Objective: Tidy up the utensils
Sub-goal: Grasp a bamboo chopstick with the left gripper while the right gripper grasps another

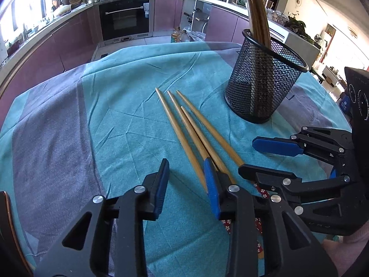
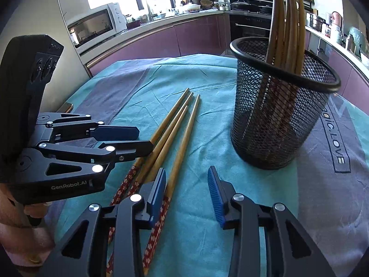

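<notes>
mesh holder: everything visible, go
The mesh holder is a black wire-mesh cup with a solid rolled rim and a dark base band, looking like metal. It stands upright on the teal cloth, tapering slightly toward the bottom. Several wooden chopsticks stand inside, leaning on the rim. Neither claw touches it; the loose chopsticks lie apart, to its left.
</notes>
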Motion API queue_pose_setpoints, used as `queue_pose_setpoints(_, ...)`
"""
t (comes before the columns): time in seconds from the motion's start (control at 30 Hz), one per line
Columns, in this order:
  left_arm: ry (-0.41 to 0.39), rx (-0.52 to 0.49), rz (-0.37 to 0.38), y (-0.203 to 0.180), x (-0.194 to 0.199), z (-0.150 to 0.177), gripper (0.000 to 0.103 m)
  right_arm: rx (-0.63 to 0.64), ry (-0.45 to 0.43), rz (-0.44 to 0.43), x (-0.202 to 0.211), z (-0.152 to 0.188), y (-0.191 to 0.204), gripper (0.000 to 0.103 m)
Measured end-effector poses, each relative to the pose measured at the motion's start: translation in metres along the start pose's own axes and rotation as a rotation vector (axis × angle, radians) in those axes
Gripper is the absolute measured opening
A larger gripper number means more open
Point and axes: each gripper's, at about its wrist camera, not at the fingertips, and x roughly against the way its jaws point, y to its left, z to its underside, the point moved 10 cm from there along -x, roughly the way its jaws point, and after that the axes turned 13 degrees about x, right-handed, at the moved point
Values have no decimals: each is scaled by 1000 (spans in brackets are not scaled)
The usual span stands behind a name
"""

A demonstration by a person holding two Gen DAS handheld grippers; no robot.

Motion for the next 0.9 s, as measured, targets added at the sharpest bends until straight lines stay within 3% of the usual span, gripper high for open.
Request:
queue_pose_setpoints(0.4,17,22,-5,6,-11,-16,25,16,10,38,-10,-10,-3,24)
queue_pose_setpoints(0.6,20,43,-4,5,-15,-22,14,-32,3,16,-10,-9,-10,10)
queue_pose_setpoints(0.9,16,101,10,7,-13,-21,10,-83,-18,-29,-5,-6,-15,6)
